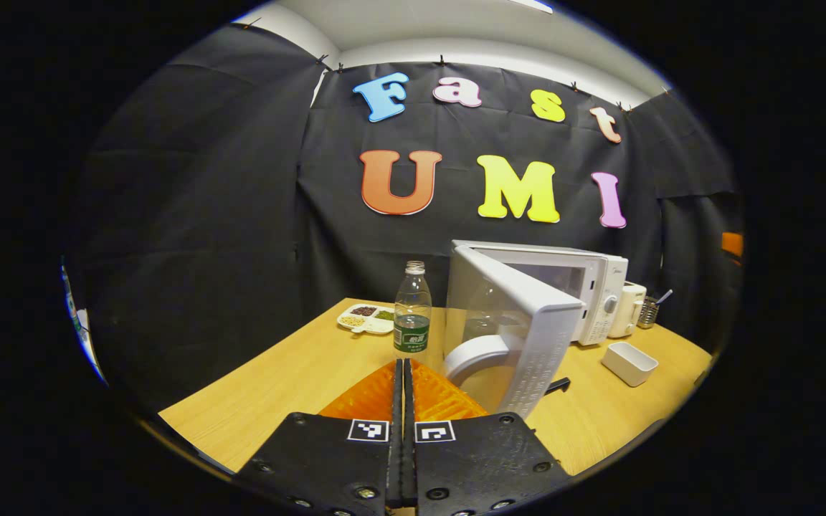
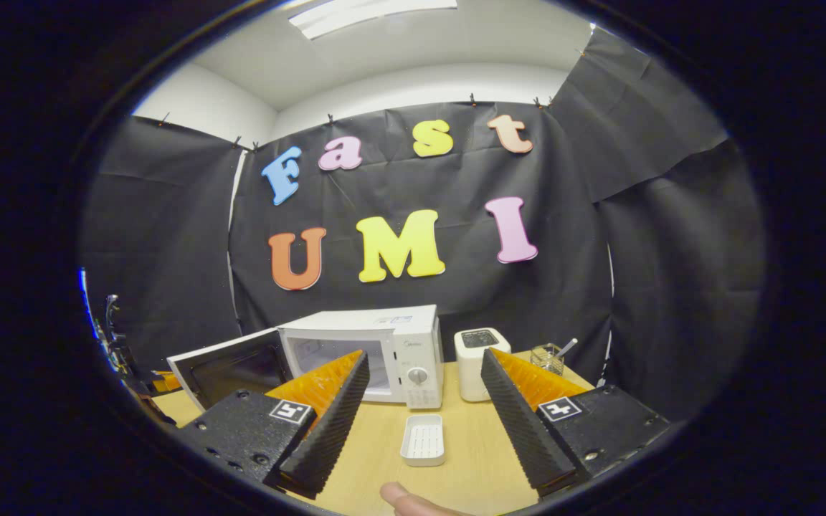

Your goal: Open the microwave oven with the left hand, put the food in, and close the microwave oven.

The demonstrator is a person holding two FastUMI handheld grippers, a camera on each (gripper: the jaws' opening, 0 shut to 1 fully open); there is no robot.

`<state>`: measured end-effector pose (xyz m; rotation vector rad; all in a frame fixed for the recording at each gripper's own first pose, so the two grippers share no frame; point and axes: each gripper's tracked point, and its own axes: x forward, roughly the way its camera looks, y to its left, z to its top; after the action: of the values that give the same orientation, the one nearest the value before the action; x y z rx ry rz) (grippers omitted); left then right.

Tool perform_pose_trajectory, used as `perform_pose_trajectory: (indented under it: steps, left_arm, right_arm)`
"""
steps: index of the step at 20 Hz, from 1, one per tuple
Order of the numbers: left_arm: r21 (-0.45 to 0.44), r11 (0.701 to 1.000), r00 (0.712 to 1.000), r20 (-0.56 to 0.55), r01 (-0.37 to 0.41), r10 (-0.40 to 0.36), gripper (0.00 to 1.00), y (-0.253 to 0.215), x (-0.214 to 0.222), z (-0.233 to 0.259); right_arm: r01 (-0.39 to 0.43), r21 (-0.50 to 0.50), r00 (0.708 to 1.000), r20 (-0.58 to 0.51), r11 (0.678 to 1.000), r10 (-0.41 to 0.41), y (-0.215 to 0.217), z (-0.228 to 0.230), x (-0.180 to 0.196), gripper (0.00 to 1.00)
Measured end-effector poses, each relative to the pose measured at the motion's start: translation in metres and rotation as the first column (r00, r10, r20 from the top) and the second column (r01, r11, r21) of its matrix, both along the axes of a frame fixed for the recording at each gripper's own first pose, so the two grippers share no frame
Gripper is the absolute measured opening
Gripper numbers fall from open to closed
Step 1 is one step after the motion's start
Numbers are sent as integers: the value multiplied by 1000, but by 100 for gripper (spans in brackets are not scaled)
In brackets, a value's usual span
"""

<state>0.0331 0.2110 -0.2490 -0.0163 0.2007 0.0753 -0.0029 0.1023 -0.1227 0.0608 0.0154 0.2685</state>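
In the left gripper view, the left gripper (image 1: 404,373) is seen with its two fingers pressed flat together, nothing held between them. It is pointed over the wooden table (image 1: 277,387) toward a clear water bottle (image 1: 412,308), which stands upright just beyond the fingertips. The microwave oven (image 1: 585,287) is placed to the right of the gripper, farther back on the table. Its door (image 1: 520,330) is swung open toward the camera, and the door's curved white handle (image 1: 474,355) is seen just to the right of the fingertips; whether it is touched cannot be told. A divided food tray (image 1: 366,317) with dark, green and pale portions is set behind and left of the bottle, well apart from the gripper and outside the oven. An empty white rectangular dish (image 1: 629,362) lies on the table in front of the oven's control panel.

In the right gripper view, the right gripper (image 2: 424,390) is held wide open, with nothing between its fingers. The same white dish (image 2: 423,438) is framed between the fingers, lying on the table ahead of them. The oven (image 2: 377,355) is seen beyond the left finger with its door (image 2: 230,369) standing open to the left. A small white toaster-like appliance (image 2: 475,365) stands just right of the oven, and a wire basket (image 2: 546,358) stands farther right. A fingertip (image 2: 409,500) of the person is seen at the bottom edge.
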Motion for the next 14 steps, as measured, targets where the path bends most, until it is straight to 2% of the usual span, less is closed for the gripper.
perform_pose_trajectory:
  steps: [7, 12, 14]
  left_arm:
    - [-47, 985, 987, -1, 163, -163, 0, -75, 10, -7]
    - [-42, 963, 963, -26, 267, -268, 0, -138, 28, -14]
    - [-71, 953, 955, -19, 294, -296, 0, -162, 38, -11]
  right_arm:
    - [97, -41, 989, 115, 994, -92, -46, 39, -6, 100]
    - [133, -49, 986, 102, 990, -128, -63, 38, -1, 100]
    - [149, -55, 984, 108, 987, -143, -70, 43, 6, 99]
